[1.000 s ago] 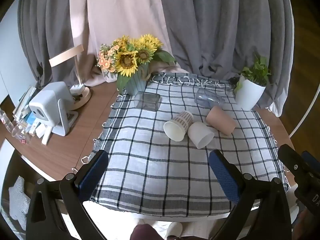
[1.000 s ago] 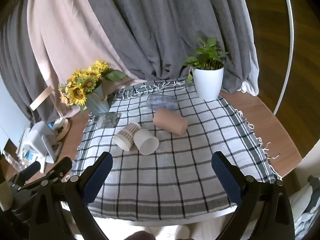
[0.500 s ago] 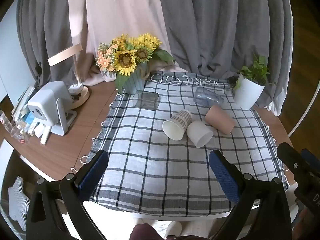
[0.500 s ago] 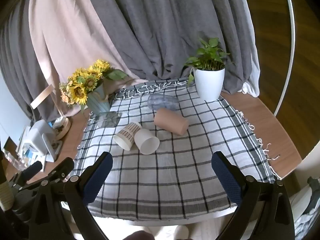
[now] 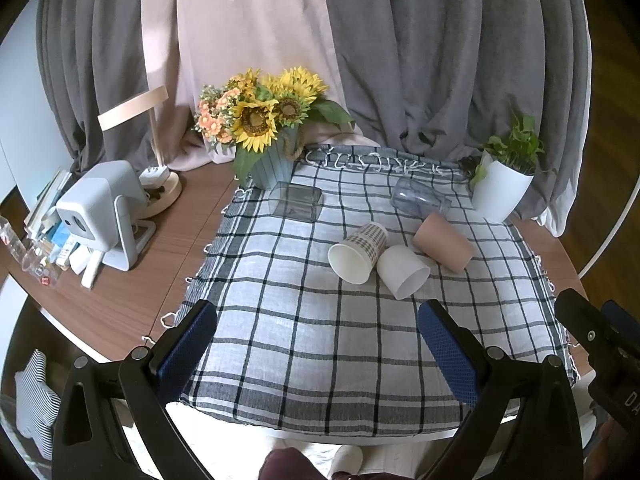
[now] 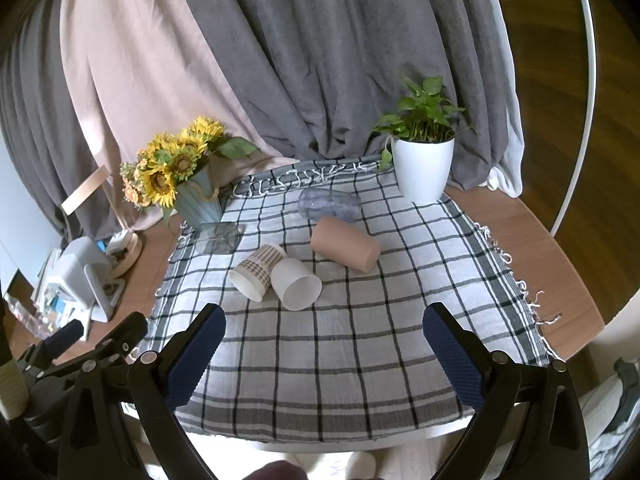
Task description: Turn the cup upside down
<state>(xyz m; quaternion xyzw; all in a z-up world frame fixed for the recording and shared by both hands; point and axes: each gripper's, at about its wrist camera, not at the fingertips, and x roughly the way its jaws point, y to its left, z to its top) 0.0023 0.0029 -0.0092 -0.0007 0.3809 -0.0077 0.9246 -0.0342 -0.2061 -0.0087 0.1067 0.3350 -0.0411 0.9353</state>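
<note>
Several cups lie on their sides on the checked cloth (image 5: 304,344): a patterned paper cup (image 5: 358,252) (image 6: 258,268), a white cup (image 5: 402,272) (image 6: 295,284), a tan cup (image 5: 442,242) (image 6: 345,244), a clear round cup (image 5: 418,199) (image 6: 329,205) and a clear square cup (image 5: 295,202) (image 6: 218,237). My left gripper (image 5: 316,326) is open and empty over the cloth's near edge. My right gripper (image 6: 324,330) is open and empty, also near the front edge, well short of the cups.
A sunflower vase (image 5: 272,160) (image 6: 198,196) stands at the cloth's far left corner and a white potted plant (image 5: 500,188) (image 6: 424,168) at the far right. A white device (image 5: 100,216), lamp base and clutter sit on the wooden table at left. Curtains hang behind.
Both views have shifted slightly; the cups and other things have not moved. Both grippers stay open.
</note>
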